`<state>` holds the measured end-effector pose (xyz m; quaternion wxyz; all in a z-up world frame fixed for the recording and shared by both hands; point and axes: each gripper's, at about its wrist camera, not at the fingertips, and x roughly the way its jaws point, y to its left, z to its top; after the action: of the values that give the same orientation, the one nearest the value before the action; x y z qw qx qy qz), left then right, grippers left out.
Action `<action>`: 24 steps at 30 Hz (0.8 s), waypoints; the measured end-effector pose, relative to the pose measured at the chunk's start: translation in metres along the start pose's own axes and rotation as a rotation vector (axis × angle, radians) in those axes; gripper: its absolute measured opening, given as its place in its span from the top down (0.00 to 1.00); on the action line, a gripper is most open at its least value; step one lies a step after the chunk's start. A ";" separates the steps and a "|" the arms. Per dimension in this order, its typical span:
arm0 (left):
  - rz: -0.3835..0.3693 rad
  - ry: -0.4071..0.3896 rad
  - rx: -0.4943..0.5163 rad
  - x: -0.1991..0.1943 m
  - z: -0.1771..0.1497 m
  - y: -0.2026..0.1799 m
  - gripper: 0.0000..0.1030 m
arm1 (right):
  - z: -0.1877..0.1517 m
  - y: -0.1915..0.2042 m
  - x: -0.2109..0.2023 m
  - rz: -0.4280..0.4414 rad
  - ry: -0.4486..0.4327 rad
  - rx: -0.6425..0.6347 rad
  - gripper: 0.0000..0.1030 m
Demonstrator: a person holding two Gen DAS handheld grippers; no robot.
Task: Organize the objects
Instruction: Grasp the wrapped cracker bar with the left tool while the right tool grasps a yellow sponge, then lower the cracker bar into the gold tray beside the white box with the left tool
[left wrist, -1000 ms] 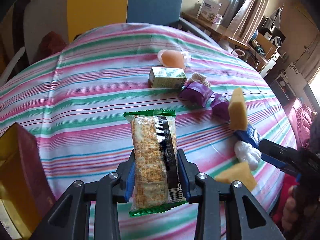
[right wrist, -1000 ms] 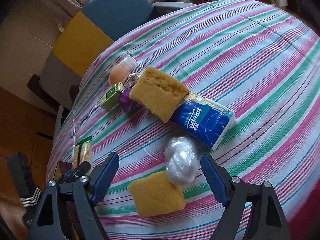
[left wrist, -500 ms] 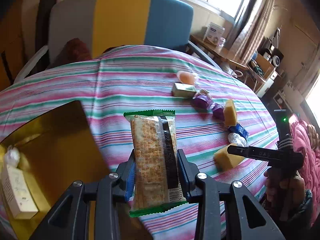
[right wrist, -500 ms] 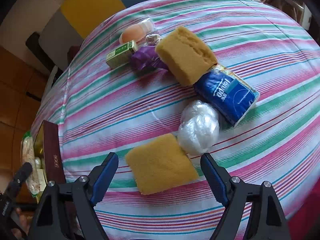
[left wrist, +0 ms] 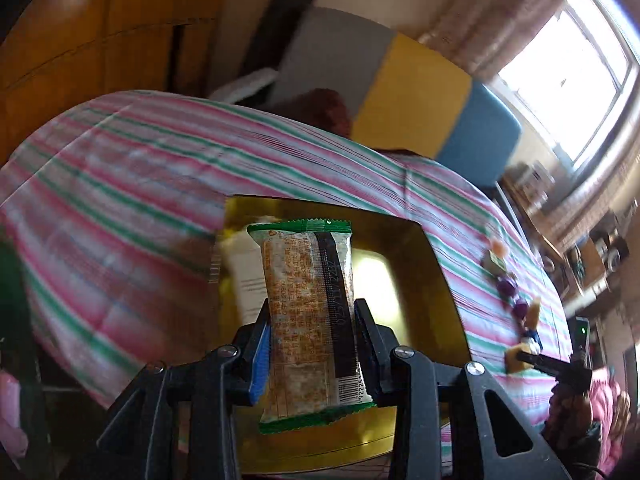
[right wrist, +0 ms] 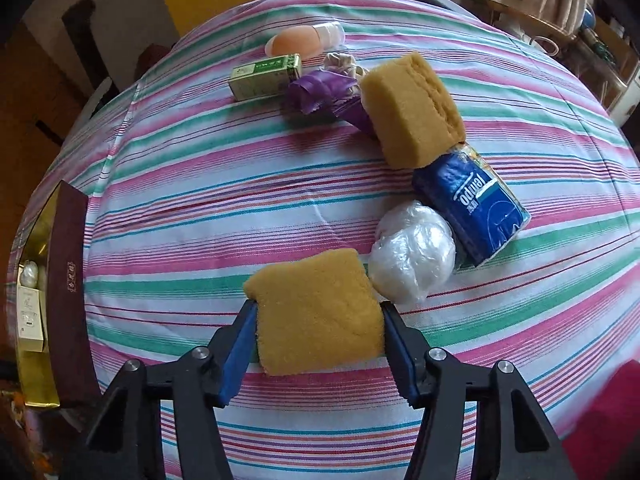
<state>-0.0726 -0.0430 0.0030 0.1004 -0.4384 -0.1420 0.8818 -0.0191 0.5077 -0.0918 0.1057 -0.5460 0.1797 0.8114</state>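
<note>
A: Nearest first, what does each tool have?

B: In the right wrist view the right gripper [right wrist: 318, 354] sits at bottom centre, its jaws having just been closing, and the blue pads now press both sides of one yellow sponge [right wrist: 318, 312]. In the left wrist view the left gripper [left wrist: 312, 356] is clamped on one cracker packet [left wrist: 310, 312], bottom centre.

A: How does the packet look?

B: Clear wrap with green crimped ends, a black strip down its right side, pale brown crackers inside. It hangs above the gold box [left wrist: 432, 280] in mid frame.

A: And counts, moving up the striped tablecloth [right wrist: 220, 184]?

B: Two sponges: the held one, and a second sponge [right wrist: 412, 110] upper right. One white plastic-wrapped ball [right wrist: 412, 258] touches the held sponge's right corner. One blue tissue pack [right wrist: 472, 204] lies just beyond the ball. Further up are one purple wrapper [right wrist: 324, 92], one green carton [right wrist: 266, 76] and one peach-coloured bottle [right wrist: 300, 42] at the top.

A: The box again?

B: Its dark red wall [right wrist: 68, 280] shows at the left edge, with a white carton [right wrist: 30, 318] inside.
</note>
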 end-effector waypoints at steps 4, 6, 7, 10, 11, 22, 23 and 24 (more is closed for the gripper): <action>0.005 0.007 -0.043 -0.005 -0.010 0.021 0.64 | -0.003 0.013 -0.001 0.044 -0.002 -0.057 0.42; -0.004 0.018 -0.051 -0.005 -0.016 0.025 0.64 | -0.002 0.020 0.002 0.044 0.005 -0.077 0.42; -0.004 0.021 -0.040 -0.006 -0.020 0.025 0.64 | -0.003 0.021 0.002 0.046 0.005 -0.083 0.42; -0.013 0.048 0.020 -0.004 -0.034 0.015 0.64 | -0.003 0.024 0.006 0.037 0.017 -0.096 0.42; -0.018 0.064 0.048 -0.002 -0.040 0.009 0.64 | -0.003 0.024 0.006 0.035 0.017 -0.099 0.42; 0.091 0.120 0.354 0.026 -0.077 -0.034 0.64 | -0.004 0.025 0.007 0.035 0.016 -0.110 0.42; 0.097 0.121 0.384 0.028 -0.078 -0.034 0.64 | -0.004 0.024 0.008 0.036 0.017 -0.109 0.42; 0.104 0.128 0.396 0.030 -0.078 -0.033 0.64 | -0.004 0.024 0.008 0.036 0.016 -0.108 0.42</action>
<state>-0.0265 0.0092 -0.0529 0.1477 -0.4719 0.0637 0.8669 -0.0277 0.4837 -0.0959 0.0601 -0.5541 0.1460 0.8173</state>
